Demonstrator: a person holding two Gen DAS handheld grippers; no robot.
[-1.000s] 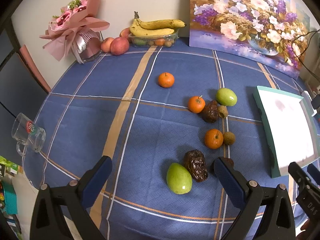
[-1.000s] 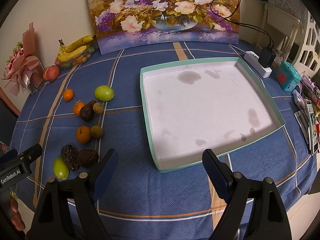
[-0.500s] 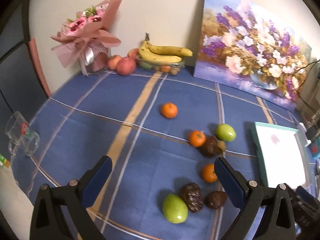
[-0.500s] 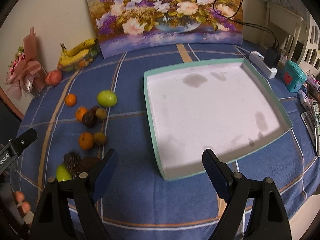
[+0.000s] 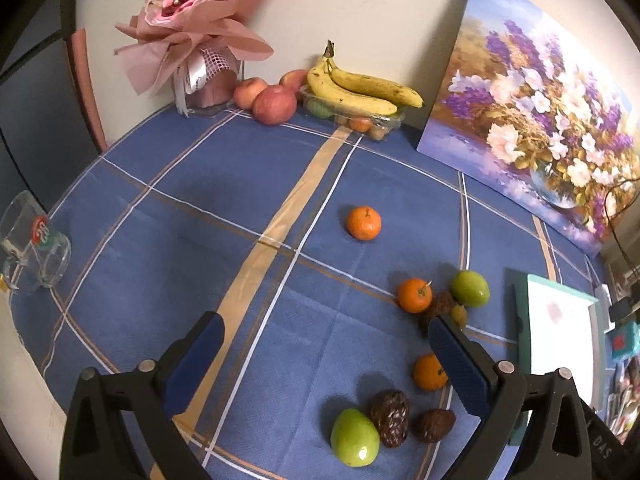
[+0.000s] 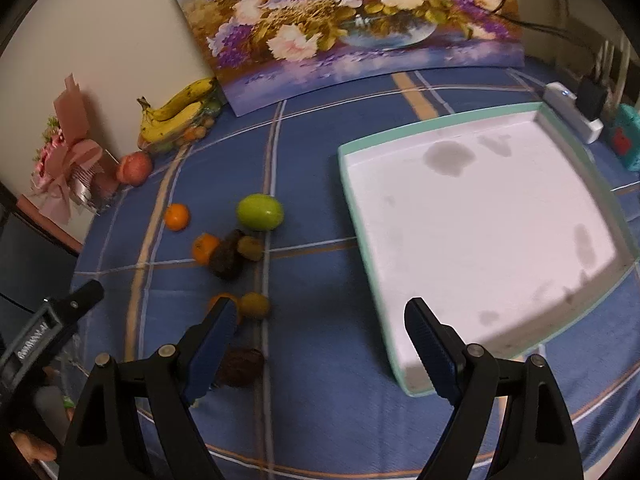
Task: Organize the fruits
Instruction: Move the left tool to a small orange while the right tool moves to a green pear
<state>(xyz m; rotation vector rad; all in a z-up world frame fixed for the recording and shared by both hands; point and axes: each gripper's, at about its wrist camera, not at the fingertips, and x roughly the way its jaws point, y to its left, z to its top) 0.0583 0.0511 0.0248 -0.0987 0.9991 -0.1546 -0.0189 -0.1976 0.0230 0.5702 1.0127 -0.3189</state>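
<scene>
Fruits lie loose on the blue checked worktop (image 5: 168, 216), none yet in the white tray (image 6: 472, 216), which sits ahead and right of the right gripper (image 6: 320, 344) and empty. That gripper hangs wide open, holding nothing; the scatter lies to its left, a dark wrinkled fruit (image 6: 240, 368) just by its left finger. The left gripper (image 5: 324, 364) is likewise spread wide and empty. The near green fruit (image 5: 354, 436), its long axis running roughly away from the camera, sits between that gripper's fingers and low in view, with two dark fruits beside it. Judging by this, the left hand is nearer the cluster, the right nearer the tray. A lone mandarin (image 5: 363, 222) lies farther ahead.
</scene>
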